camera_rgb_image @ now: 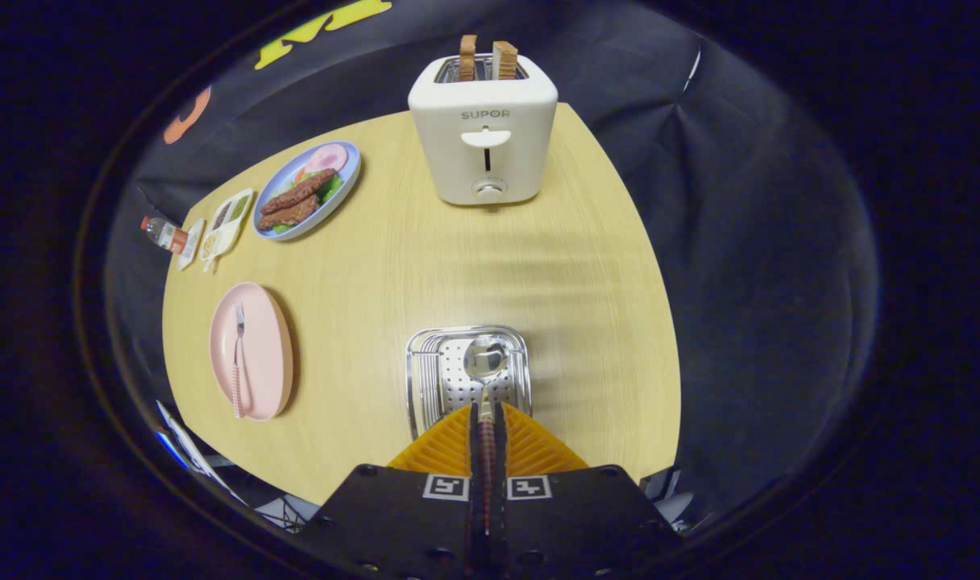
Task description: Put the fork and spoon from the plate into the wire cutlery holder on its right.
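My gripper (487, 412) is shut on the spoon (485, 362), pinching its striped handle between both fingers. The spoon's shiny bowl points ahead and hangs over the open top of the wire cutlery holder (425, 379), which stands just ahead of the fingers. I look down into the holder at its perforated metal floor. To the holder's left lies the pink plate (260, 354). The fork (237, 362) rests lengthwise on it, tines pointing away, its striped handle toward the near table edge.
A white toaster (483, 137) with two toast slices stands at the far side of the wooden table (393, 258). A blue plate of sausages and ham (306, 190), a white condiment tray (224, 221) and a small bottle (164, 234) sit far left.
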{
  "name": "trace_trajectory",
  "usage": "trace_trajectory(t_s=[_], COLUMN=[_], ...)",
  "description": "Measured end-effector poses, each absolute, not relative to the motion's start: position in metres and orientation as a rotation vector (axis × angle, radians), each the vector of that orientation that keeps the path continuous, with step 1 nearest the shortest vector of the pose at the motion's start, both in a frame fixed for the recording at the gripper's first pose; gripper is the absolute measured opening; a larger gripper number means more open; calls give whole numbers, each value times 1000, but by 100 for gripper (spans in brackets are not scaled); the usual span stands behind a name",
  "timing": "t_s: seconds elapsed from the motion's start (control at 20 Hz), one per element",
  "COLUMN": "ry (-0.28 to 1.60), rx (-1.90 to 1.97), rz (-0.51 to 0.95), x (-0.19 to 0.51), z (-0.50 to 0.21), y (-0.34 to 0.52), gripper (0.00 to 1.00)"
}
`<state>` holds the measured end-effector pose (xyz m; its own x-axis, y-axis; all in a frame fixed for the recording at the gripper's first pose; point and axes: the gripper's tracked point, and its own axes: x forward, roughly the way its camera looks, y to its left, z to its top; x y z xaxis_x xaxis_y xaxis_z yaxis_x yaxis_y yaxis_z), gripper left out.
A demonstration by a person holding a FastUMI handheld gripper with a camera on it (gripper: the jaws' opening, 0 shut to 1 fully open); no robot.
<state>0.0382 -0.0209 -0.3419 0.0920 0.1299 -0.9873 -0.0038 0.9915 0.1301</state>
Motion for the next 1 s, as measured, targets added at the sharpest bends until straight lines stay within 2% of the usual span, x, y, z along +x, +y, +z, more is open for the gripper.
trace_trajectory(t_s=[0.45,0.65,0.7,0.85,0.95,1.0], ry=[1378,1288,1272,1183,1127,1107], rx=[129,156,156,133,134,136], rz=[49,81,89,88,92,96], x=[44,45,43,47,46,43], z=[-326,-310,-305,-294,-288,-287], y=[-14,11,19,45,69,84], gripper=[15,35,55,71,71,74])
